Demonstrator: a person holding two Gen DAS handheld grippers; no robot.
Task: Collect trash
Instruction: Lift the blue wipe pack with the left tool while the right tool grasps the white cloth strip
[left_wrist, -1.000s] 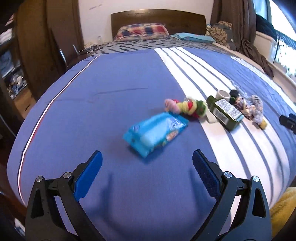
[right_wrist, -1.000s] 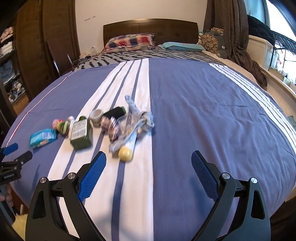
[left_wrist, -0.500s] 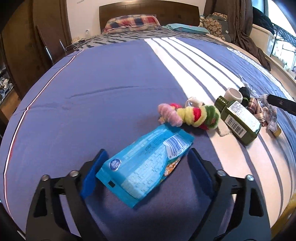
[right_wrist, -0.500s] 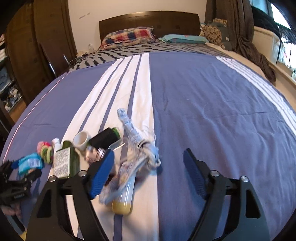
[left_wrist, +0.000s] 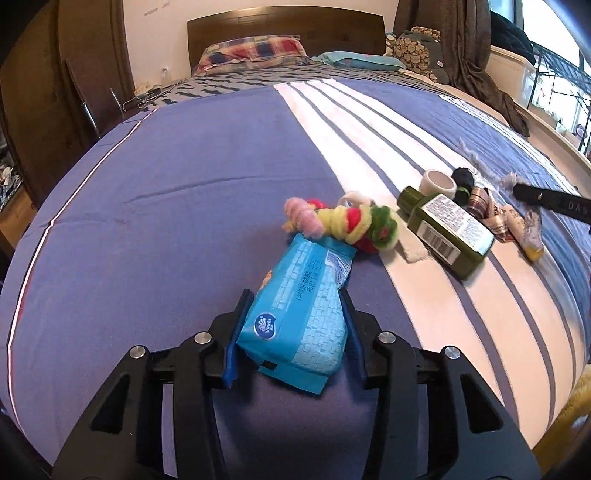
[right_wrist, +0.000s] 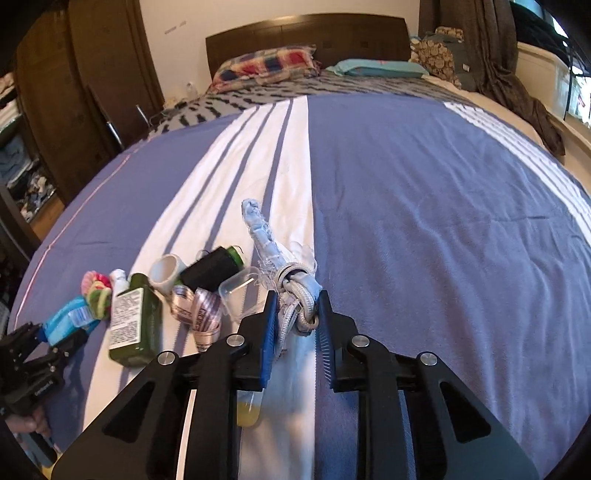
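In the left wrist view a light-blue tissue packet (left_wrist: 306, 273) lies on the blue striped bedspread (left_wrist: 184, 206). My left gripper (left_wrist: 295, 297) is closing, and its blue pads press the packet's two sides. In the right wrist view my right gripper (right_wrist: 297, 297) is closing on a knotted grey cord bundle (right_wrist: 264, 236), with the knot pinched between the pads. A tube with a yellow end (right_wrist: 248, 410) lies under the right gripper's left finger. The left gripper (right_wrist: 33, 354) also shows at the right wrist view's left edge.
Between the grippers lie a green bottle (left_wrist: 447, 232), a fuzzy coloured hair tie (left_wrist: 347, 225), a white tape roll (left_wrist: 439, 182), a black spool (right_wrist: 212, 267), a ribbon roll (right_wrist: 201, 310) and a clear plastic case (right_wrist: 236, 295). Pillows (right_wrist: 266, 68) and headboard stand far back, a wardrobe (right_wrist: 92, 92) at left.
Both grippers moved forward and down to the bed and closed from wide open. The left one now squeezes the blue packet, the right one the grey cord bundle.
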